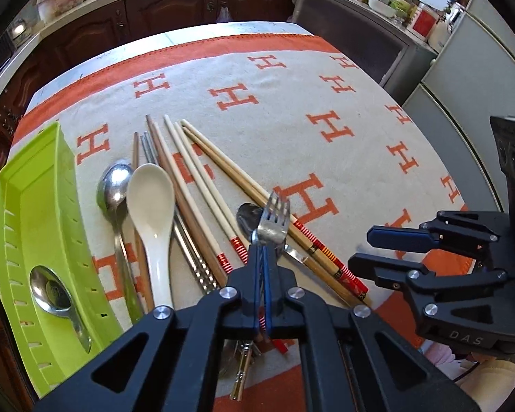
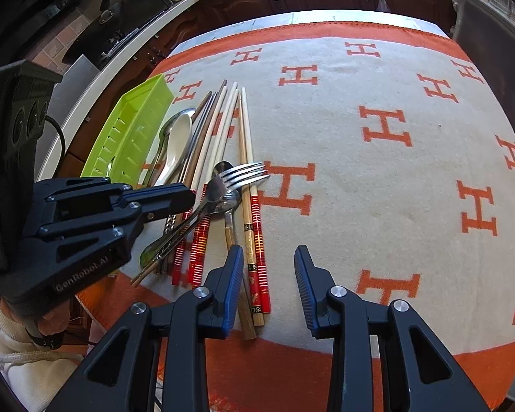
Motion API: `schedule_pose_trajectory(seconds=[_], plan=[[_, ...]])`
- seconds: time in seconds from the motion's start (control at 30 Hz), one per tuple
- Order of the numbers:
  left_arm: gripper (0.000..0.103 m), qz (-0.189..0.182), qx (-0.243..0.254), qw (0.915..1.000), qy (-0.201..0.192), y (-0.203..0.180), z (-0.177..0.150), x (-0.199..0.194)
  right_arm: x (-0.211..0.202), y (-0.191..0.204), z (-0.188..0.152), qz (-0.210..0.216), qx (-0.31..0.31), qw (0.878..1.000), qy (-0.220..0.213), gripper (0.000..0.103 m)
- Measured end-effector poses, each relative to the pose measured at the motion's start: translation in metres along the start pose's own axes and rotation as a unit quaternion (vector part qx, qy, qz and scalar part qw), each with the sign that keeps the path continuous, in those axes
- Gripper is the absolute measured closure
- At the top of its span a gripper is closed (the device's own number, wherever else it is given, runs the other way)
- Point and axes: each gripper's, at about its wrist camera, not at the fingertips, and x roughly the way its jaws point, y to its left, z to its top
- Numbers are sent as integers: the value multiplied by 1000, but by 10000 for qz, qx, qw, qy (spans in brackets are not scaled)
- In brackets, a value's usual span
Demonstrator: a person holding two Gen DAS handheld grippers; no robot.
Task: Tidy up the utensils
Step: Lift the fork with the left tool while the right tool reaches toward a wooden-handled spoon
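The left gripper [image 1: 265,250] has its fingers clamped together on the handle of a metal fork [image 1: 273,218], whose tines point away over the pile of chopsticks [image 1: 202,178] and spoons on the orange-and-cream cloth [image 1: 326,86]. To the left of the pile lies a green tray [image 1: 27,206] with one metal spoon [image 1: 56,300] in it, a white spoon [image 1: 151,206] just beside the tray. The right gripper [image 2: 267,274] hovers near the red chopstick ends with its fingers apart, holding nothing
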Motion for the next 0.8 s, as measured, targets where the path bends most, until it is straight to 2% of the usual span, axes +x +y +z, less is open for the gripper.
schedule_pose_trajectory(seconds=[0.13,0.2,0.27,0.33,0.5,0.53,0.57,0.63,0.67,0.8], plan=[[103,36,-46,10000,12,4,-4,-2,-2,5,0,31,-79,10000,-35,71],[93,-24,-59,10000,36,4,-6,-2,-3,7,-1,41,-111,9999,-36,71],[62,42,-63,10000,-8,4,-7,-2,-3,8,-1,51,-126,9999,-35,71],[48,150,-39,9999,-77,4,-6,-2,-4,9,-2,64,-129,9999,-26,71],[49,121,60,9999,-38,0,-1,6,-4,9,-3,62,-99,9999,-20,71],[56,102,80,9999,-12,-1,0,9,-4,7,-3,66,-100,9999,-19,71],[68,75,91,9999,41,-2,1,13,-4,7,-3,65,-100,9999,-20,71],[82,-20,75,9998,189,-3,3,22,-5,7,-4,60,-100,9999,-26,71],[84,-65,59,9997,221,-4,3,25,-5,8,-5,60,-100,9999,-28,71],[85,-32,123,9998,162,-7,7,29,-5,7,-5,62,-92,9999,-22,70]])
